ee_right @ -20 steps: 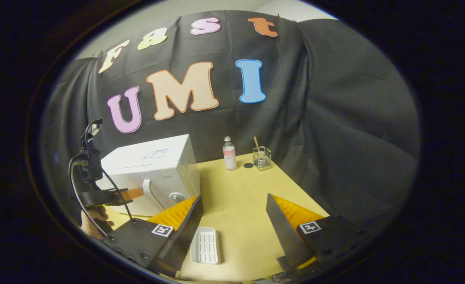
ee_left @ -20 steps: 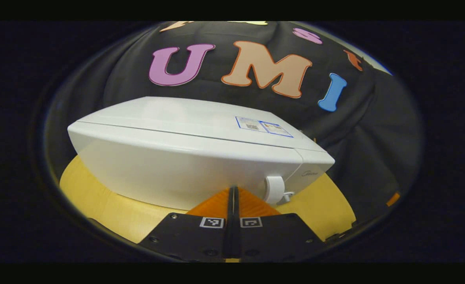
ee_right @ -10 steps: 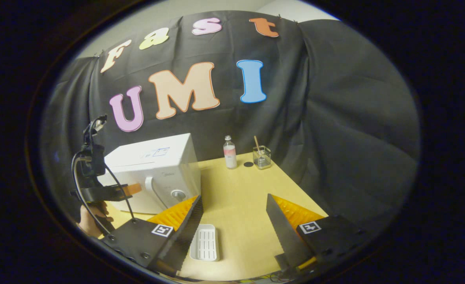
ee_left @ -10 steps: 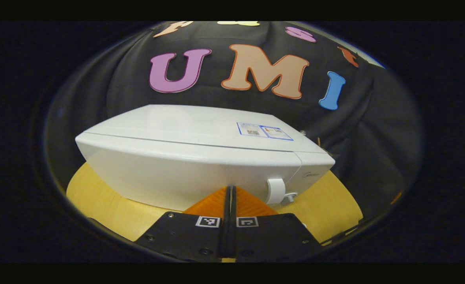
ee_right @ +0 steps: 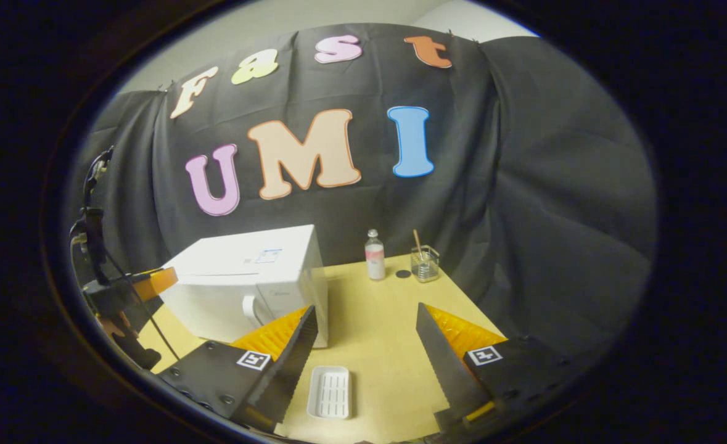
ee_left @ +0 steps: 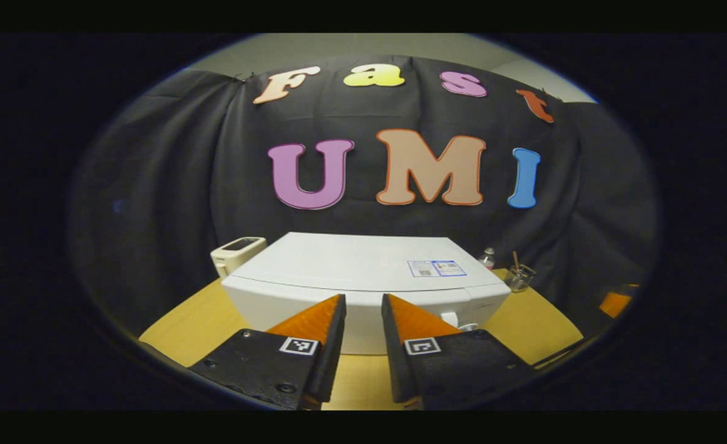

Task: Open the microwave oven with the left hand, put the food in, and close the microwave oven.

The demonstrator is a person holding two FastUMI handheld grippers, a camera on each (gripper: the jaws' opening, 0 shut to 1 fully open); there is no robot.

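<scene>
Since the earlier frames, the left gripper (ee_left: 361, 308) has been drawn back from the microwave oven (ee_left: 363, 277) and raised, and its fingers, previously pressed together, are now parted by a narrow gap with nothing held between them. In the left gripper view, the microwave oven is seen from above and in front, with its door closed and a small sticker (ee_left: 436, 268) on its top panel. A small beige device (ee_left: 237, 251) is located just beside the oven's far left corner.

In the right gripper view, the left gripper (ee_right: 153, 282) is held clear of the oven's front left, well apart from the door handle (ee_right: 250, 306). The microwave oven (ee_right: 249, 280) is positioned at the left side of the desk (ee_right: 375, 345), with its door closed.

The right gripper (ee_right: 366, 333) is held wide open above the near part of the desk, and nothing is gripped. A white slotted tray (ee_right: 330, 391) lies flat near the near edge of the desk, between and below the right gripper's fingers; contact with them is not seen. Whether food is on the tray cannot be told.

Near the far edge of the desk, a small bottle (ee_right: 373, 254) stands upright. A clear glass (ee_right: 425, 264) with a stick in it is placed just beside it, and a small dark disc (ee_right: 403, 273) lies between them.
</scene>
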